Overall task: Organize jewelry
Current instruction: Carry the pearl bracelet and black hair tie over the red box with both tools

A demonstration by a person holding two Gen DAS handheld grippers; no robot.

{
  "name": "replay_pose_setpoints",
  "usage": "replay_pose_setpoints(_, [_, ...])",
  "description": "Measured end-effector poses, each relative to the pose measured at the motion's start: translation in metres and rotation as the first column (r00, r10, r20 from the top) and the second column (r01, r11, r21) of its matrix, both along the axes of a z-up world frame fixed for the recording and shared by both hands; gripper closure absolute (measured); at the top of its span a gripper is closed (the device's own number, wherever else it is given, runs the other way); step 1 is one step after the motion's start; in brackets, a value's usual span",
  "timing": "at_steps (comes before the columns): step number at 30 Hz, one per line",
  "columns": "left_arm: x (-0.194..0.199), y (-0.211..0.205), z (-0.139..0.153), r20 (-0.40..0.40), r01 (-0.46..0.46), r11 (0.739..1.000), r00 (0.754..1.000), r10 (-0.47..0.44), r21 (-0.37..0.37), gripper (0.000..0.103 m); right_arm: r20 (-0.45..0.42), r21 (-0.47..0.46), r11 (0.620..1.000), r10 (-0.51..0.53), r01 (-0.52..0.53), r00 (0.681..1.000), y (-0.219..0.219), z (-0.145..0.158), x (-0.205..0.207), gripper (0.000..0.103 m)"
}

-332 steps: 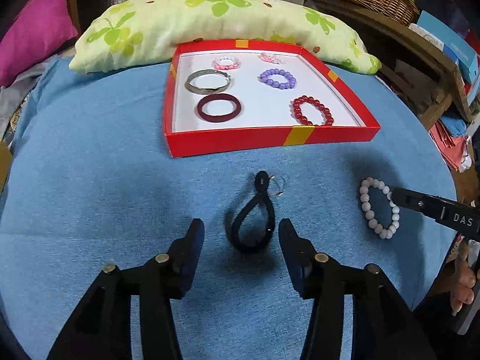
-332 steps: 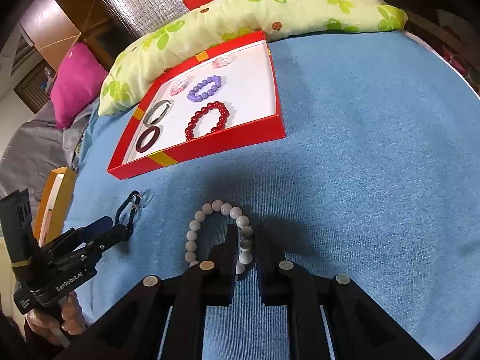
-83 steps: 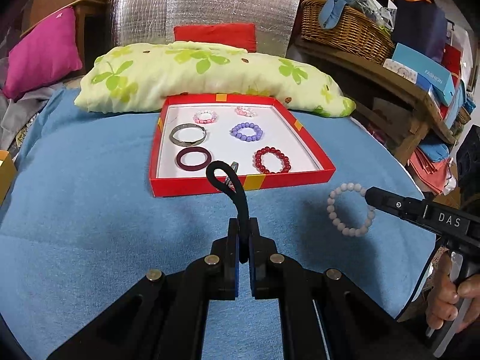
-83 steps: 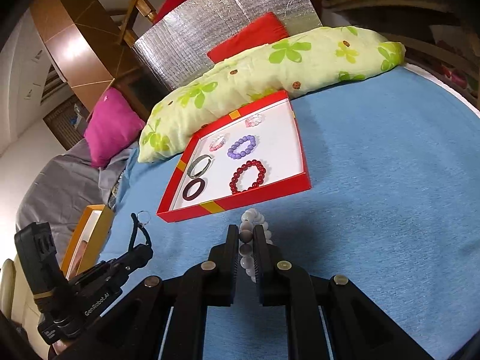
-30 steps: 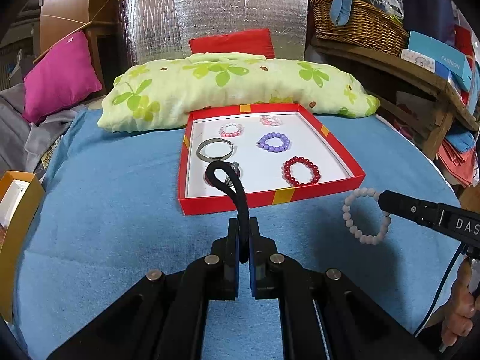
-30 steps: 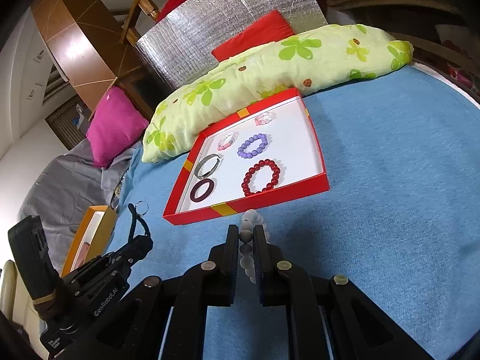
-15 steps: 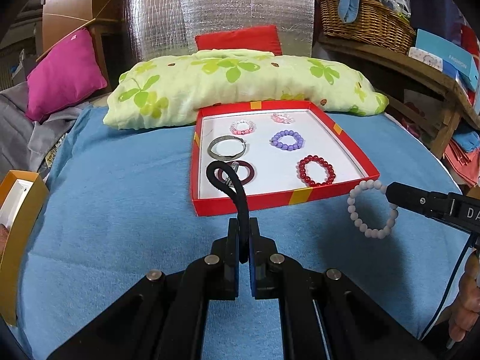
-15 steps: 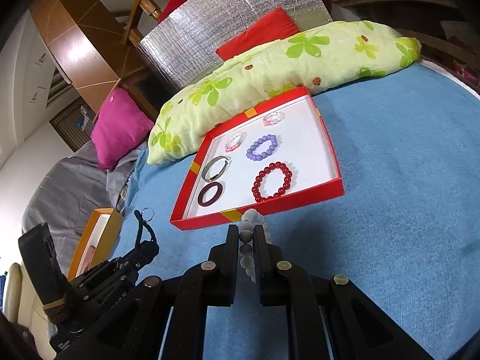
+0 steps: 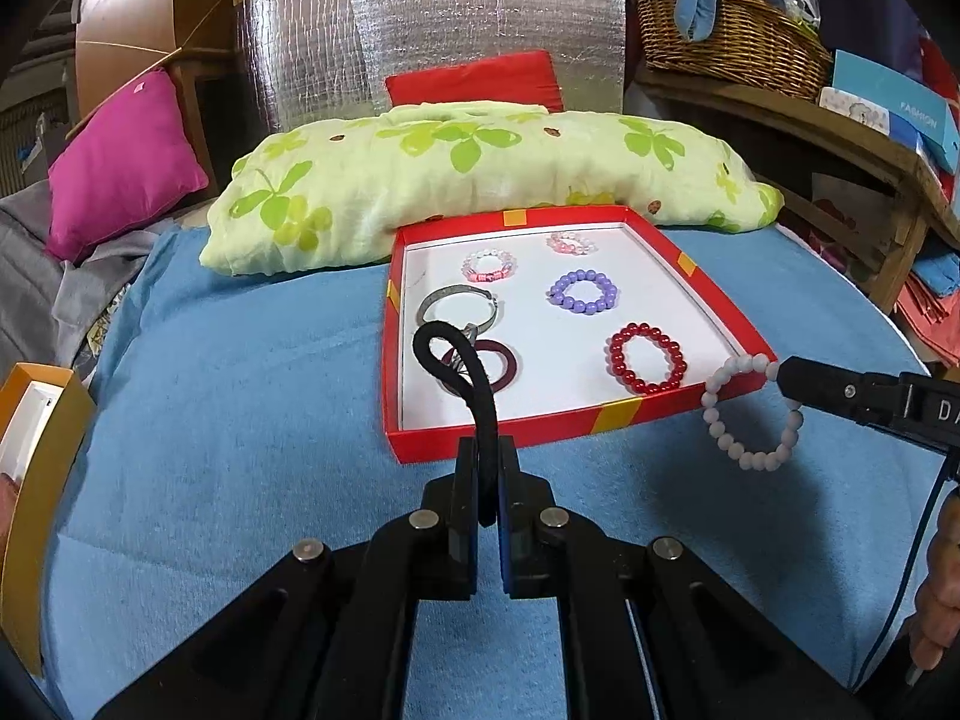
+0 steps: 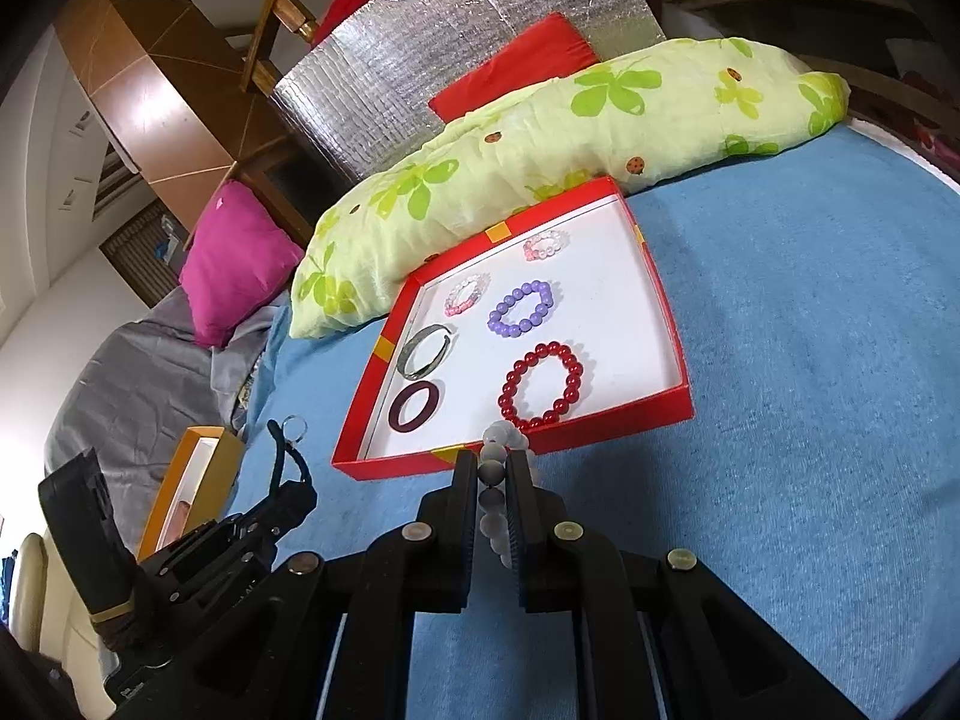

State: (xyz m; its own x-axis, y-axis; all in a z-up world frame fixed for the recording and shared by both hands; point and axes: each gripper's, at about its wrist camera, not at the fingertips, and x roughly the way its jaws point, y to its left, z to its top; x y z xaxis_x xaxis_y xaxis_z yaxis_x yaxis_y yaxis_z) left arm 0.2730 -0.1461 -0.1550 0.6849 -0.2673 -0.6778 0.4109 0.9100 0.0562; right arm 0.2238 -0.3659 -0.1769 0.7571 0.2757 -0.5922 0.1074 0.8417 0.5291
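In the left wrist view, the left claw [image 9: 486, 474] is clamped on a black cord loop [image 9: 474, 384] that stands up from between its fingers, curling over at the top, with a small metal ring hanging by the curl. It is held above the blue cloth [image 9: 228, 420], just in front of the near wall of the red tray [image 9: 540, 429]. Inside the tray lie a dark maroon ring [image 9: 507, 363], a silver bangle [image 9: 459, 306], a red bead bracelet [image 9: 648, 358], a purple bead bracelet [image 9: 583, 292] and two small pink bracelets at the back. To the right, the right claw [image 9: 780, 372] pinches a white bead bracelet [image 9: 750, 414], which hangs beside the tray's near right corner. A floral pillow [image 9: 480, 180] lies behind the tray.

In the right wrist view, the right claw [image 10: 493, 480] is closed on the white bead bracelet [image 10: 493, 468], the beads stacked between its fingers, just before the red tray [image 10: 600, 420]. The left claw [image 10: 288, 492] at lower left holds the black cord loop [image 10: 288, 462] upright, well left of the tray, near an orange box [image 10: 198, 480].
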Motion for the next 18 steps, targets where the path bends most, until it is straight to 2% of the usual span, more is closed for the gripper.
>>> replay_pose_setpoints(10, [0.017, -0.002, -0.001, 0.012, 0.007, 1.000, 1.000, -0.007, 0.020, 0.097, 0.024, 0.010, 1.000, -0.019, 0.019, 1.000, -0.015, 0.005, 0.014, 0.092])
replay_pose_setpoints(18, [0.043, -0.005, 0.011, 0.004, 0.021, 0.999, 1.000, -0.021, -0.023, 0.097, 0.062, 0.043, 0.998, -0.055, 0.053, 0.997, -0.035, 0.014, 0.041, 0.092])
